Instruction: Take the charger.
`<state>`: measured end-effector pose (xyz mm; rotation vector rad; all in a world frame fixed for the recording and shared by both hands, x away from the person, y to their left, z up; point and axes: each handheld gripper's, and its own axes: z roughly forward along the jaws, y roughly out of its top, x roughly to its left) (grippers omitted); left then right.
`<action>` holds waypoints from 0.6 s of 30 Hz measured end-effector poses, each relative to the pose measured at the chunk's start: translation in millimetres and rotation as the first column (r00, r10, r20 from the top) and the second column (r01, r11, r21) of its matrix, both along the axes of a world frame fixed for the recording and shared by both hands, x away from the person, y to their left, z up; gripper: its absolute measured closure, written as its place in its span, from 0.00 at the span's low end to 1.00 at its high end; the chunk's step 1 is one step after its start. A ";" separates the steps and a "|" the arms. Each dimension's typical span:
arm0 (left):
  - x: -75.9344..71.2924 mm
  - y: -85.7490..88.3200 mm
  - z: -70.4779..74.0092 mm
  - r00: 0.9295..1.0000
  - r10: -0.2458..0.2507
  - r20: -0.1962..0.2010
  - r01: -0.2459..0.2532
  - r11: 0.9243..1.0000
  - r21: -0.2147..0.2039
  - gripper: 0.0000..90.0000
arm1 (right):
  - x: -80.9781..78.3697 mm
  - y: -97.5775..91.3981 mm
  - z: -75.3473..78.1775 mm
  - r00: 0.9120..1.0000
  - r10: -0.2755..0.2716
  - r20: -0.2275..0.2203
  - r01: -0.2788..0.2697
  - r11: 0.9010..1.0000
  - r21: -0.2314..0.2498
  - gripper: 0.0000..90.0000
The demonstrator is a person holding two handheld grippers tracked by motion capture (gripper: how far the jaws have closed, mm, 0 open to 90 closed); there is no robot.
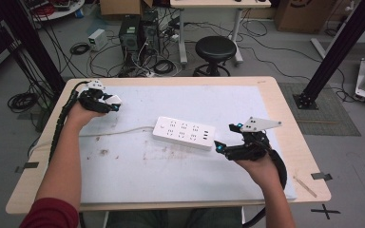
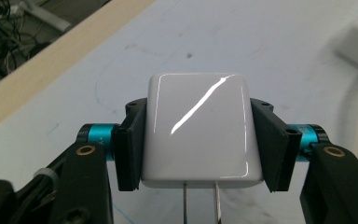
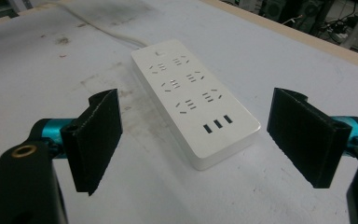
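A white power strip lies in the middle of the pale mat, its cord running off to the left. My left gripper is at the mat's far left, shut on a glossy white plug adapter; the adapter's two metal prongs point back toward the camera, and it is held off the mat. My right gripper stands open just right of the strip's near end, with nothing between its jaws; the strip's end with the three small slots lies just beyond them.
The mat covers most of a wooden table and carries some dirt smudges at its left-centre. A black stool, computer cases and loose cables sit on the floor beyond the far edge.
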<state>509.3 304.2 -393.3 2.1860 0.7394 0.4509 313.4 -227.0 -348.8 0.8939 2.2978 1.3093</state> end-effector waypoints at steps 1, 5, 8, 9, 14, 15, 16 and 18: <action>-7.0 -1.9 6.6 1.000 -0.009 0.017 0.009 1.000 0.000 0.47 | 0.0 0.0 0.0 1.000 0.000 0.000 0.000 1.000 0.000 0.20; -37.3 -8.4 28.8 0.997 -0.041 0.061 0.042 0.999 -0.018 0.47 | -1.6 -0.4 7.1 1.000 0.027 0.000 -0.027 1.000 0.003 0.20; -61.3 -14.6 41.1 0.995 -0.060 0.083 0.061 0.998 -0.012 0.47 | -2.5 -1.2 10.0 0.999 0.038 0.004 -0.038 0.999 0.002 0.20; -69.2 -16.3 44.9 0.993 -0.071 0.089 0.072 0.997 -0.005 0.47 | -4.3 -2.4 12.3 0.999 0.047 0.004 -0.047 0.999 0.007 0.20; -110.6 -28.0 57.1 0.986 -0.109 0.123 0.112 0.994 -0.017 0.47 | -8.7 -5.3 14.8 0.998 0.063 0.000 -0.063 0.998 0.012 0.20; -117.8 -30.5 58.1 0.984 -0.123 0.129 0.127 0.992 -0.023 0.47 | -11.3 -6.5 15.4 0.998 0.070 -0.001 -0.070 0.997 0.020 0.20; -125.2 -33.3 59.1 0.981 -0.134 0.138 0.138 0.990 -0.020 0.47 | -11.3 -6.5 15.4 0.998 0.070 -0.001 -0.070 0.997 0.020 0.20; -138.5 -39.2 59.2 0.975 -0.168 0.148 0.171 0.985 -0.012 0.47 | -14.5 -7.5 15.5 0.997 0.079 0.003 -0.079 0.996 0.028 0.20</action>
